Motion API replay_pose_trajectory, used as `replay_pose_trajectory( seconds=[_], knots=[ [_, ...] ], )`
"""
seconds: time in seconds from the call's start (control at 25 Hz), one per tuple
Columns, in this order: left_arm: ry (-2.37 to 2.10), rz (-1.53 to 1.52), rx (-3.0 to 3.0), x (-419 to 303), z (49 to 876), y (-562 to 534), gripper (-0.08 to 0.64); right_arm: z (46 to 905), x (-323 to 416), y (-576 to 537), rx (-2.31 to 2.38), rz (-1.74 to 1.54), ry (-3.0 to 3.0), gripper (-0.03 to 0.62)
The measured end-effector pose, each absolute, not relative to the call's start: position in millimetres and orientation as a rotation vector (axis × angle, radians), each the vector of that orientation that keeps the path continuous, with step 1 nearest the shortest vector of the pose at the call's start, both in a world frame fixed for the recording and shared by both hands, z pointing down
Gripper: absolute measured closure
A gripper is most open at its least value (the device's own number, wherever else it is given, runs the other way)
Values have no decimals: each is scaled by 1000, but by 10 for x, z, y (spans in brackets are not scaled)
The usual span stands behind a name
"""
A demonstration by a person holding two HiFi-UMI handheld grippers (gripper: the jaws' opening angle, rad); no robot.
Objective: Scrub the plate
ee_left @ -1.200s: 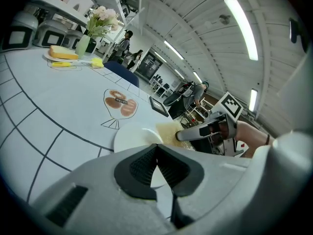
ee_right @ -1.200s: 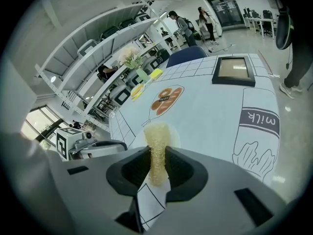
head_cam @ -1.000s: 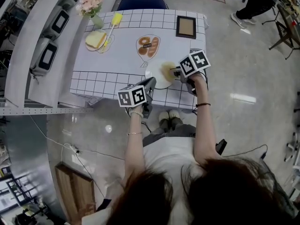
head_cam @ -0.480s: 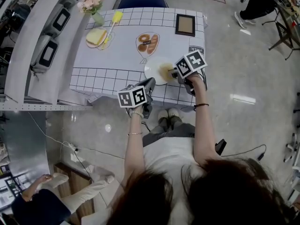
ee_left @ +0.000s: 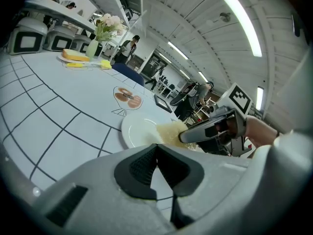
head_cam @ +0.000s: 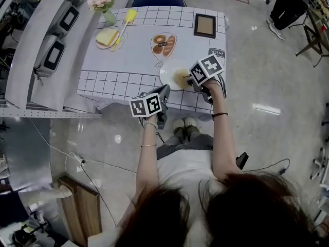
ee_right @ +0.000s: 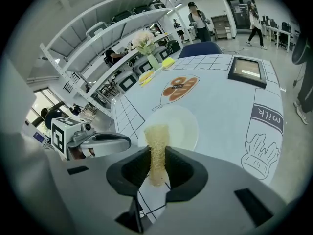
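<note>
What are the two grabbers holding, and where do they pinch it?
The right gripper pinches the yellow scrub pad by its near end. The left gripper is shut, holding nothing.

Head view overhead, gripper views low, close, sharing plate

One plate, one sponge, one frame, one flower vase, two grippers — left gripper, right gripper

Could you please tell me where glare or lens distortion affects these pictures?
Head view: a bright glare patch on the floor. Left gripper view: the ceiling light blows out, and the tablecloth grid lines curve. Right gripper view: dark rounded corners, scrub pad sharp.
</note>
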State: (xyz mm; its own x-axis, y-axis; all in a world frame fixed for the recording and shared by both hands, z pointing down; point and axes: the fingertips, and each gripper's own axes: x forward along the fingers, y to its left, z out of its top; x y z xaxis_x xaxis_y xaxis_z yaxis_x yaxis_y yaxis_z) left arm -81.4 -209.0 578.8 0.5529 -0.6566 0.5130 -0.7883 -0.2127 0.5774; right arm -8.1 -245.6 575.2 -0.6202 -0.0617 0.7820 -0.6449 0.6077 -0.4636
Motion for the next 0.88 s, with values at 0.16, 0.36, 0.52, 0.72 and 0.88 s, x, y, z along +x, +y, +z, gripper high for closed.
replay_pose_trajectory(
  seconds=[0.16,0.36,0.52,0.72,0.88],
  knots=[
    [-1176,203,1934,-823,5808,-2077,549,5772,-142,-2428,533,970,-2075,512],
    [-1188,200,1923,-847,5826,-2076,549,5783,-267,-2389,492,935,-2071,512],
    [-1212,206,1921,-886,5829,-2083,549,5798,-357,-2366,462,903,-2067,512],
    [-1222,198,1904,-933,5837,-2068,549,5808,-449,-2347,430,884,-2064,512],
    [-1242,199,1888,-997,5855,-2066,549,5816,-502,-2347,412,875,-2064,512]
  ],
)
